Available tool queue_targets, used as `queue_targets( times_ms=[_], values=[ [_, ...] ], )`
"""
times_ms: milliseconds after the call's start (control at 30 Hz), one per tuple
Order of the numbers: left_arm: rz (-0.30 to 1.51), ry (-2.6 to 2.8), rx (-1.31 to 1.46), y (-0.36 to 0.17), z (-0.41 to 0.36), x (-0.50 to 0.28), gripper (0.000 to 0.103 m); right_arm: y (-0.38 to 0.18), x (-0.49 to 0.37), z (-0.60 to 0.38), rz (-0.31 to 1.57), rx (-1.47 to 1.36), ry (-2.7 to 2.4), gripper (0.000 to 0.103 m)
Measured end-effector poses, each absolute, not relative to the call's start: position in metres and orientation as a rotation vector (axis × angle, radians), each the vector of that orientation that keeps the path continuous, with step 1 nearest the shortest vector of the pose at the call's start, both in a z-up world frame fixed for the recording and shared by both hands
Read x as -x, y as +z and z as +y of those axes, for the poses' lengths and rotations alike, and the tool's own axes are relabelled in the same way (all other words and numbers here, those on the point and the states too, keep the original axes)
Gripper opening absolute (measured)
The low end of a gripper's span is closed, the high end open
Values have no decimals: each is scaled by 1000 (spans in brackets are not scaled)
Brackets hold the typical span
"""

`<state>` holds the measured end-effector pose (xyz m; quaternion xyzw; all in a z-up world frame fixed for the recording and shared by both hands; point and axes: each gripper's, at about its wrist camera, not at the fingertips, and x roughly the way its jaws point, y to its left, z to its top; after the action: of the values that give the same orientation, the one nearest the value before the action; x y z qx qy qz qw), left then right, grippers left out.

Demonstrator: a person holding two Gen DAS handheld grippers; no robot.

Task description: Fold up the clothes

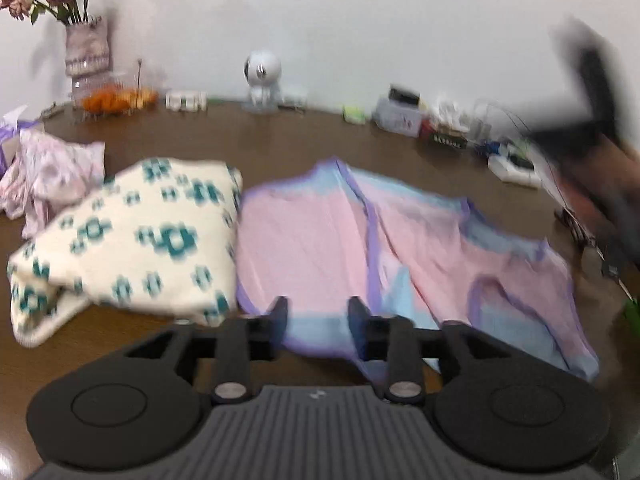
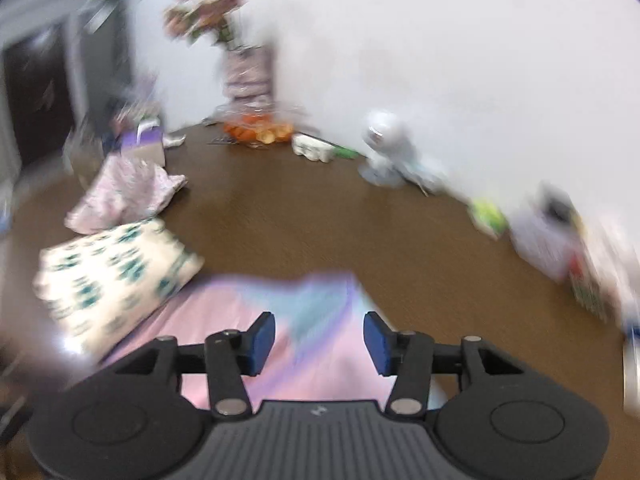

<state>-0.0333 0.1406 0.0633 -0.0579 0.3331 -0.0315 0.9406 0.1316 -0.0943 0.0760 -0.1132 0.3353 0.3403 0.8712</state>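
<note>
A pink garment (image 1: 320, 240) with light blue panels and purple trim lies partly folded on the brown table (image 1: 280, 136). My left gripper (image 1: 318, 316) hovers over its near hem, jaws apart, with nothing pinched between them. The right wrist view is blurred; there my right gripper (image 2: 319, 338) stands open above the same pink garment (image 2: 248, 320), its blue pads (image 2: 264, 340) clear of the cloth. A dark blurred shape at the far right of the left wrist view (image 1: 592, 128) looks like the other gripper and hand.
A folded cream cloth with teal pattern (image 1: 132, 236) lies left of the garment, a crumpled pink floral piece (image 1: 52, 184) beyond it. Along the wall stand a flower vase (image 1: 86, 52), fruit bowl (image 1: 116, 98), white round-headed gadget (image 1: 262, 80) and small boxes (image 1: 400, 116).
</note>
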Motion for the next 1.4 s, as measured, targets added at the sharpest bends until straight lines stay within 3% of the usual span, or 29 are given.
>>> queue_targets(
  times_ms=[133, 200, 333, 500, 667, 767, 867, 933, 1000, 1267, 1400],
  values=[
    [731, -78, 92, 48, 140, -5, 32, 33, -34, -162, 761, 203, 530, 39],
    [756, -45, 65, 39, 143, -17, 32, 12, -6, -183, 799, 180, 453, 30],
    [765, 6, 73, 30, 159, -20, 15, -10, 27, -207, 787, 126, 364, 29],
    [776, 101, 130, 36, 195, -15, 8, -12, 37, -219, 772, 154, 371, 29],
    [751, 227, 246, 37, 234, -13, 8, -10, 37, -237, 792, 150, 356, 29],
    [747, 130, 236, 43, 212, -1, 11, -10, 37, -250, 801, 141, 318, 29],
    [732, 26, 174, 44, 177, 8, 23, -9, 35, -264, 821, 133, 270, 30],
    [744, -37, 126, 39, 152, 7, 25, -6, 33, -271, 847, 144, 238, 31],
    [762, -89, 85, 32, 131, 2, 26, -3, 31, -277, 862, 180, 161, 42],
    [761, -84, -89, 22, 100, 14, 27, 16, 58, -259, 747, 62, 312, 40],
    [746, -54, -104, 23, 111, 22, 37, 8, 48, -219, 733, 22, 493, 40]
  ],
)
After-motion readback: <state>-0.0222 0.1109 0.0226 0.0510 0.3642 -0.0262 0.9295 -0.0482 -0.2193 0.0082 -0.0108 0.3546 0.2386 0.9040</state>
